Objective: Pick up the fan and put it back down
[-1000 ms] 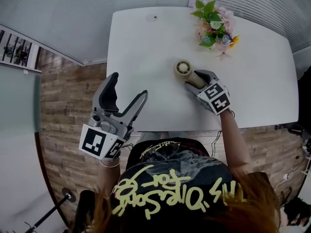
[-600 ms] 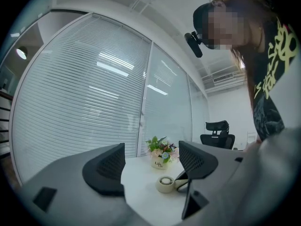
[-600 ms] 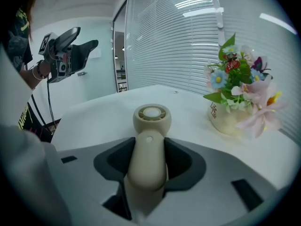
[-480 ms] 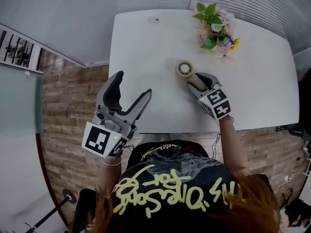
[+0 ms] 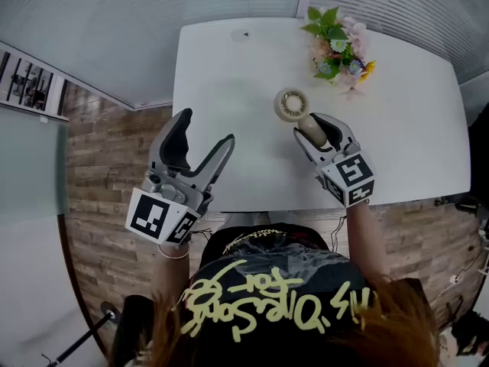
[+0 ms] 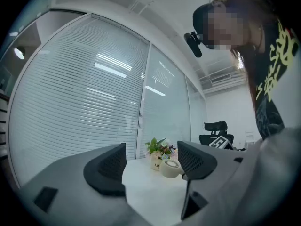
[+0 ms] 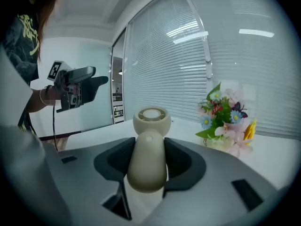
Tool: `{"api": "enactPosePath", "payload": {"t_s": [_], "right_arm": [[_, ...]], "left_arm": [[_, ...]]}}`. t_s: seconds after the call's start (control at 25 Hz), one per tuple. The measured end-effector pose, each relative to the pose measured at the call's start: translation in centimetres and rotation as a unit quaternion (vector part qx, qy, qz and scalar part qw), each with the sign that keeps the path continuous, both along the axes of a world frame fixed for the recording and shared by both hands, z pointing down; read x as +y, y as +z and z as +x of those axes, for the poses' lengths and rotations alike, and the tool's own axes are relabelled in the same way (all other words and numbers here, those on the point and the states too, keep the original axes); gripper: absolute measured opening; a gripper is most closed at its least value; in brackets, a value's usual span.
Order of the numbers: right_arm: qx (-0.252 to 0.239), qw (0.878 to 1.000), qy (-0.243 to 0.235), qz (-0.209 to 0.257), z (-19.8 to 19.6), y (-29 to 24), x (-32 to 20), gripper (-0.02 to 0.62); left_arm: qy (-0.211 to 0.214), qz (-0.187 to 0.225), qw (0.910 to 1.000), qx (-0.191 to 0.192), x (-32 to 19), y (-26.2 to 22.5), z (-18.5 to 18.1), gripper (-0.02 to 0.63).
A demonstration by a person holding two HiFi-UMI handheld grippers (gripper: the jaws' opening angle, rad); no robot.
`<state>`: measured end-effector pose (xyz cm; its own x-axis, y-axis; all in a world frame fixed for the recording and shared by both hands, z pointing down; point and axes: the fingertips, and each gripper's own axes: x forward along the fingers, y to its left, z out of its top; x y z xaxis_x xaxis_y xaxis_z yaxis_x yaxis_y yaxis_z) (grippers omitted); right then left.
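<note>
1. You have one fan [image 5: 291, 104], one bunch of flowers [image 5: 336, 48], one table [image 5: 229, 75] and two grippers.
2. Your right gripper [image 5: 312, 125], its jaws just drawn in, clamps the fan's handle over the table (mid-table, near the flowers).
3. The fan's long axis runs away from you, head foremost.
4. Your left gripper [image 5: 205, 127] gapes wide, its jaws just narrowed slightly, with nothing between them.

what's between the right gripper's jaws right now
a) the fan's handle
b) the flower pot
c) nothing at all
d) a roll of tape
a: the right gripper view shows the beige fan with its handle pressed between the jaws of the right gripper, which have just been closing on it.
</note>
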<state>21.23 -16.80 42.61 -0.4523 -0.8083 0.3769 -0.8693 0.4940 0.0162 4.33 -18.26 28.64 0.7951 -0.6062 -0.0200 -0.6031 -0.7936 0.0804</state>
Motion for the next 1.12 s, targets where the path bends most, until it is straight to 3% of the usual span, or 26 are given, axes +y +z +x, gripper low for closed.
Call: {"api": "enactPosePath", "payload": {"t_s": [0.64, 1.12], "right_arm": [[-0.027, 0.992, 0.000, 0.125, -1.2, -10.3, 1.0, 0.195], [-0.040, 0.982, -0.007, 0.185, -1.2, -14.9, 1.8, 0.195]], "left_arm": [[0.009, 0.009, 0.9999, -0.001, 0.2, -0.2, 0.4, 0.333], [-0.001, 0.022, 0.9998, 0.001, 0.3, -1.3, -0.3, 0.330]]}}
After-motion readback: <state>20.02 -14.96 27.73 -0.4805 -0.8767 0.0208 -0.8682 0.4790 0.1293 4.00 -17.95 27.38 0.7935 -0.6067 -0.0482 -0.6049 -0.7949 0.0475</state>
